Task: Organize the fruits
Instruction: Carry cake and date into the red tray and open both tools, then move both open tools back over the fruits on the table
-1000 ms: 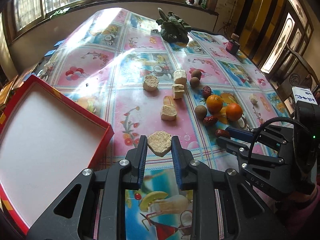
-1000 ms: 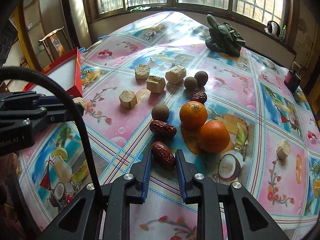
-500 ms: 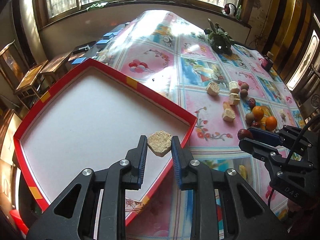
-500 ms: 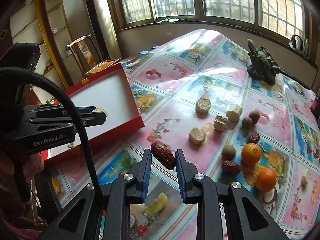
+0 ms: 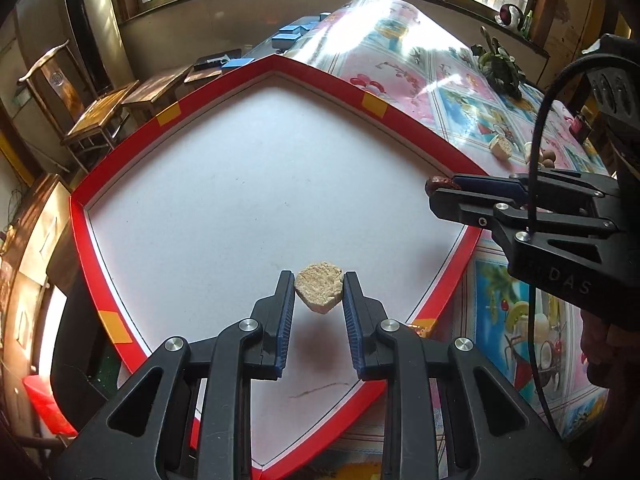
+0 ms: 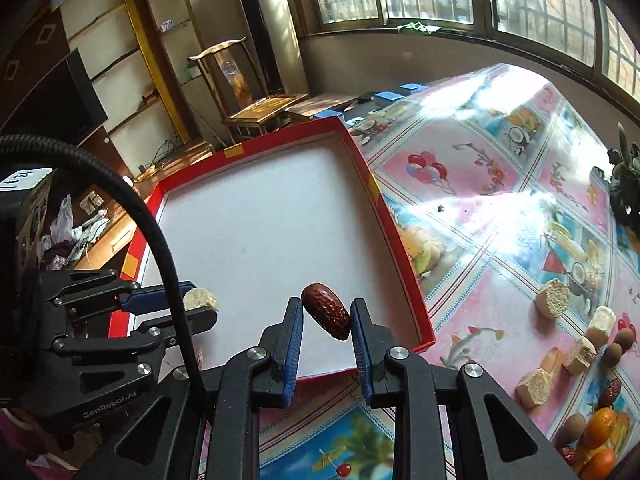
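A tan crumbly chunk (image 5: 319,293) is clamped in my left gripper (image 5: 319,284), held above the white floor of a red-rimmed box (image 5: 224,80). My right gripper (image 6: 326,312) is shut on a dark red date (image 6: 326,315) over the box's near right corner (image 6: 424,334). In the left wrist view the right gripper (image 5: 444,188) reaches in from the right over the box's rim, the date (image 5: 438,181) showing at its tip. In the right wrist view the left gripper (image 6: 200,306) with its chunk (image 6: 200,299) hangs over the box's near side.
On the flowered tablecloth (image 6: 480,208) to the right lie several tan chunks (image 6: 553,302), small brown fruits (image 6: 612,354), red dates (image 6: 610,390) and oranges (image 6: 600,424). A dark leafy plant (image 5: 500,68) stands at the far end. Wooden chairs (image 6: 256,112) stand beyond the table's left side.
Both grippers have swung left from the fruit pile to over the red box, each still carrying its piece. The box now fills the left wrist view.
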`<state>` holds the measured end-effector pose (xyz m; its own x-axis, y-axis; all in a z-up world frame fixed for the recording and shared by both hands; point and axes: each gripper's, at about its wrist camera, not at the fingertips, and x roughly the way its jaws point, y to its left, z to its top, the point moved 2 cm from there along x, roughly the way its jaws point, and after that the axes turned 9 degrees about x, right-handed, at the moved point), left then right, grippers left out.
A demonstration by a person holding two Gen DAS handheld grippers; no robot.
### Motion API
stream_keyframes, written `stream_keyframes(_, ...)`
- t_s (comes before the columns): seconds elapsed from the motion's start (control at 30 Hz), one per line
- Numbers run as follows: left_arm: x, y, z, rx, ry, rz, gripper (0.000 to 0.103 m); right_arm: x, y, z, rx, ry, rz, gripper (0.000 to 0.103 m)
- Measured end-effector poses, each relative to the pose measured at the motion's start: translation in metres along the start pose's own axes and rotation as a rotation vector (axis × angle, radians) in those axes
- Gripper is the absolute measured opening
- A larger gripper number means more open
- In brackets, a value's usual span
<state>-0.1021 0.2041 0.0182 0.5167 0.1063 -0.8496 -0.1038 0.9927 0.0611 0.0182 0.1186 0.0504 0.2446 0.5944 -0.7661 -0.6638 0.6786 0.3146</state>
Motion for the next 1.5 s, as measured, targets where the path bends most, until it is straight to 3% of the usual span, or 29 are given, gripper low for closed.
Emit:
stream_keyframes(0.2, 0.01, -0.02, -0.011, 0.036, 0.043, -0.04, 0.023, 0.025, -0.022, 0.003, -0.007, 0.059, -0.058, 0.023)
stream_keyframes(0.27, 0.009, -0.031, -0.012, 0.062, 0.025, -0.021, 0.024, 0.029, -0.031, 0.007, -0.009, 0.066, -0.055, 0.023)
stream_keyframes(0.4, 0.01, -0.047, -0.007, 0.051, 0.025, -0.073, 0.023, 0.04, -0.041, 0.018, -0.04, 0.065, -0.112, 0.023)
stream_keyframes(0.57, 0.015, -0.064, 0.004, 0.023, 0.021, -0.123, 0.023, 0.045, -0.055, 0.032, 0.024, 0.057, -0.101, 0.023)
stream_keyframes(0.73, 0.02, -0.062, 0.015, -0.022, 0.027, -0.178, 0.023, 0.013, -0.064, 0.025, 0.126, 0.033, -0.024, 0.038)
stream_keyframes(0.87, 0.019, -0.059, 0.019, -0.032, 0.031, -0.158, 0.025, -0.024, -0.064, 0.013, 0.139, -0.027, -0.038, 0.038)
stream_keyframes(1.13, -0.002, -0.058, 0.027, -0.046, -0.053, -0.116, 0.057, -0.091, -0.084, -0.028, 0.221, -0.116, -0.074, 0.04)
stream_keyframes(1.5, -0.017, -0.11, 0.038, 0.066, -0.09, -0.137, 0.057, -0.131, -0.121, -0.094, 0.324, -0.138, -0.198, 0.041)
